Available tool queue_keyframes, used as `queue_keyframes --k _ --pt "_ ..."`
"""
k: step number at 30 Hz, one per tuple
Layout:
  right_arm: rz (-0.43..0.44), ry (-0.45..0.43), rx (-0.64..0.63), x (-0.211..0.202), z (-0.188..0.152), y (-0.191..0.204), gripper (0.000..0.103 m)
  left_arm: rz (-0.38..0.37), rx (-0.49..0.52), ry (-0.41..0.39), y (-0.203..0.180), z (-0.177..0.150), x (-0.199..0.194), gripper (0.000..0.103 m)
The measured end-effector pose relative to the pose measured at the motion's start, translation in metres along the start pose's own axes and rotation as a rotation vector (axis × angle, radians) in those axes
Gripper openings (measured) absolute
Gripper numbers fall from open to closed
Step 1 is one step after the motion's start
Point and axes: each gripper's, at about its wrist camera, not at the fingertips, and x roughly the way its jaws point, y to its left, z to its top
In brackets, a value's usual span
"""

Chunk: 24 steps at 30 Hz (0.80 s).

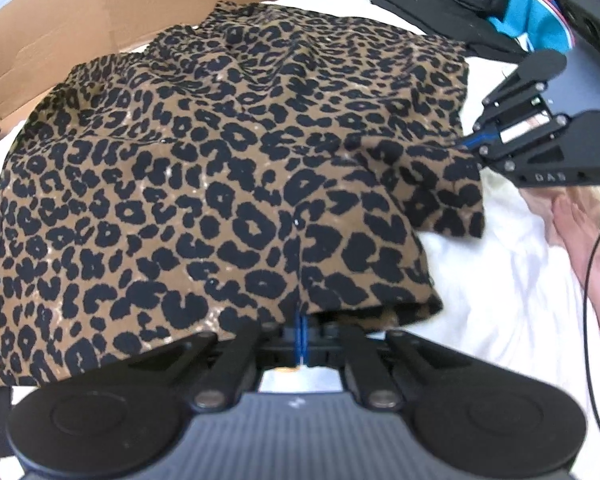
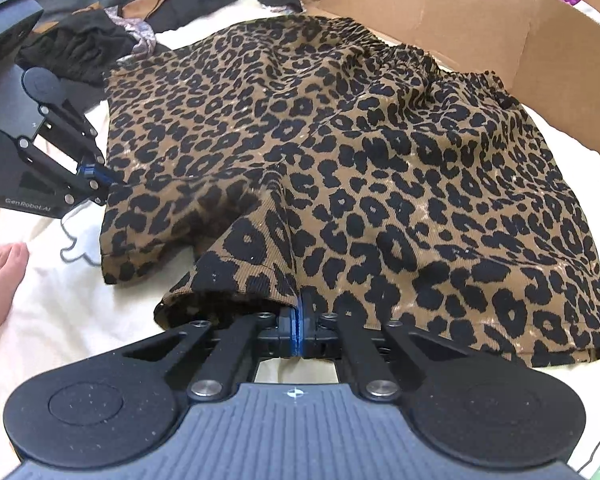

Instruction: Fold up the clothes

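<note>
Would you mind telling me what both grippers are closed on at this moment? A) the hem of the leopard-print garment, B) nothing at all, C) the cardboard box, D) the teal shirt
A: the left gripper and right gripper each pinch the hem of the leopard-print garment.

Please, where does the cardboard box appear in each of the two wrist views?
Left wrist view: the cardboard box fills the upper left corner, behind the leopard-print garment.
Right wrist view: the cardboard box runs along the top and upper right.
Shared landmark: the leopard-print garment, lying in front of the box in both views.
</note>
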Motion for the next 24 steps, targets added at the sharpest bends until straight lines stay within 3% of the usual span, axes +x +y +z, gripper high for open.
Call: queue_keyframes --k 10,13,16,19,21,24 --pt "0.006 0.033 0.001 -0.004 -0.001 -0.001 0.000 -0.003 0.012 0.009 0.006 -0.012 -0.003 0.001" --pt "0.025 0.042 -0.004 -0.008 -0.002 -0.001 0.002 -0.039 0.017 0.023 0.006 -0.015 -0.011 0.004" --pt "0.048 0.044 0.012 -0.018 -0.002 -0.004 0.011 -0.106 -0.029 -0.014 0.016 -0.016 -0.030 0.010" --pt "0.067 0.023 0.065 -0.029 -0.001 -0.012 0.017 -0.108 -0.058 -0.033 0.026 -0.015 -0.043 0.010" --pt "0.061 0.001 0.102 -0.035 0.002 -0.020 0.029 -0.102 -0.096 -0.047 0.036 -0.011 -0.046 0.010" --pt "0.036 -0.045 0.171 -0.042 0.005 -0.035 0.038 -0.088 -0.150 -0.059 0.040 -0.002 -0.046 0.013"
